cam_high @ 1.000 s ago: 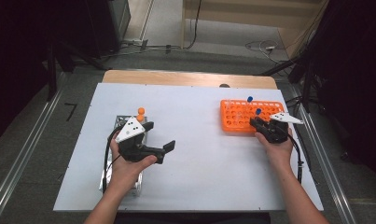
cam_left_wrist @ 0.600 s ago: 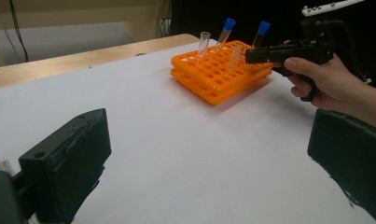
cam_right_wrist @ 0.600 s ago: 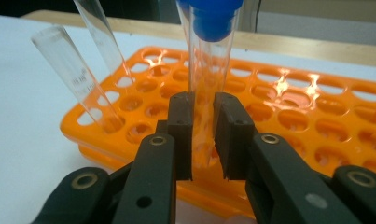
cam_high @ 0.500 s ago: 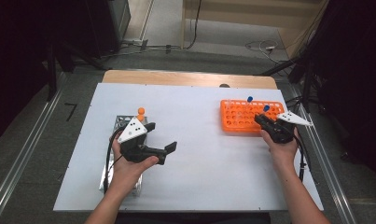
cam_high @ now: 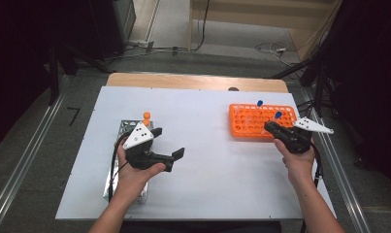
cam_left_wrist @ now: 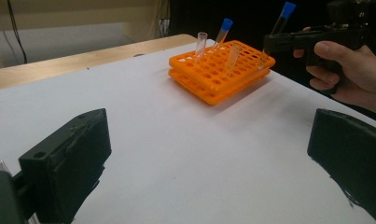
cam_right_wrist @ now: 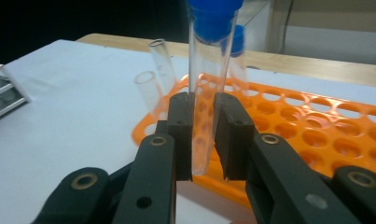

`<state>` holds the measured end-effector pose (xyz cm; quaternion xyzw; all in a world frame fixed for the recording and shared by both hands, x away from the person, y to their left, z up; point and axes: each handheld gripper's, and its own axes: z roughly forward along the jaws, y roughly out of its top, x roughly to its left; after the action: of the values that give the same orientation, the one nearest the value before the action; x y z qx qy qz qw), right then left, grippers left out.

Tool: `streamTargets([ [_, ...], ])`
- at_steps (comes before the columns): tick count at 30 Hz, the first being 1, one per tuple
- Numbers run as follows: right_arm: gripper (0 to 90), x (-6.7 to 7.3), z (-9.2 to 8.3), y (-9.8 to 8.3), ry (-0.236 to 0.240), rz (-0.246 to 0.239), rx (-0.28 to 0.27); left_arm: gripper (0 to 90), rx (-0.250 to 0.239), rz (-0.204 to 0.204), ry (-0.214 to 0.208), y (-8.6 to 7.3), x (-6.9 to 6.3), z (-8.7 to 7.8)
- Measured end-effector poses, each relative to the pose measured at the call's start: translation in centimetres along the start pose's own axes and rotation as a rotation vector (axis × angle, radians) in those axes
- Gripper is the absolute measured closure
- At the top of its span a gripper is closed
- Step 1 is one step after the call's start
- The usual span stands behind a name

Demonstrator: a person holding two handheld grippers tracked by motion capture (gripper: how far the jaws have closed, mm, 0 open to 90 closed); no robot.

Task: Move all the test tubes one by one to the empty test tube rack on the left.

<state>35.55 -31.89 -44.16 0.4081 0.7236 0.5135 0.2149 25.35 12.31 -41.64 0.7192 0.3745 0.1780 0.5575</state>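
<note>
Overhead, we see our left tongs (cam_high: 170, 156) held wide above the white desk (cam_high: 207, 184), just right of a metal rack (cam_high: 116, 141), while our right tongs (cam_high: 272, 127) pinch a blue-capped tube (cam_high: 277, 116) over the near right edge of the orange rack (cam_high: 251, 119).

Next, along the left tongs (cam_left_wrist: 209, 158), both jaws stand far apart over bare desk; the orange rack (cam_left_wrist: 218, 74) sits well beyond.

Lastly, along the right tongs (cam_right_wrist: 205, 135), both pads clamp the clear tube (cam_right_wrist: 205, 93), upright, its tip above the rack (cam_right_wrist: 316, 140).
</note>
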Motion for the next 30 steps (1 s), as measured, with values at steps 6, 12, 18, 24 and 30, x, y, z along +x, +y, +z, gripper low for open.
streamTargets([
  [6, 75.0, 1.8, -0.1, 0.5, 0.056, -0.027, 0.007, 0.0, 0.001, 0.002, -0.005, 0.0, -0.2, 0.1],
  [12, 75.0, 3.6, 0.0, 0.9, 0.112, -0.053, 0.011, 0.0, -0.001, 0.003, -0.009, 0.1, -0.3, 0.1],
  [18, 75.0, 5.7, 0.3, 1.1, 0.175, -0.083, 0.021, 0.0, -0.003, 0.009, -0.022, 0.3, -0.7, 0.4],
  [24, 75.0, 7.7, 0.7, 1.1, 0.233, -0.106, 0.031, 0.0, 0.0, 0.017, -0.037, 0.4, -1.2, 0.7],
  [30, 75.1, 9.5, 1.1, 0.9, 0.29, -0.125, 0.048, 0.3, 0.002, 0.021, -0.063, 0.5, -1.8, 1.2],
])
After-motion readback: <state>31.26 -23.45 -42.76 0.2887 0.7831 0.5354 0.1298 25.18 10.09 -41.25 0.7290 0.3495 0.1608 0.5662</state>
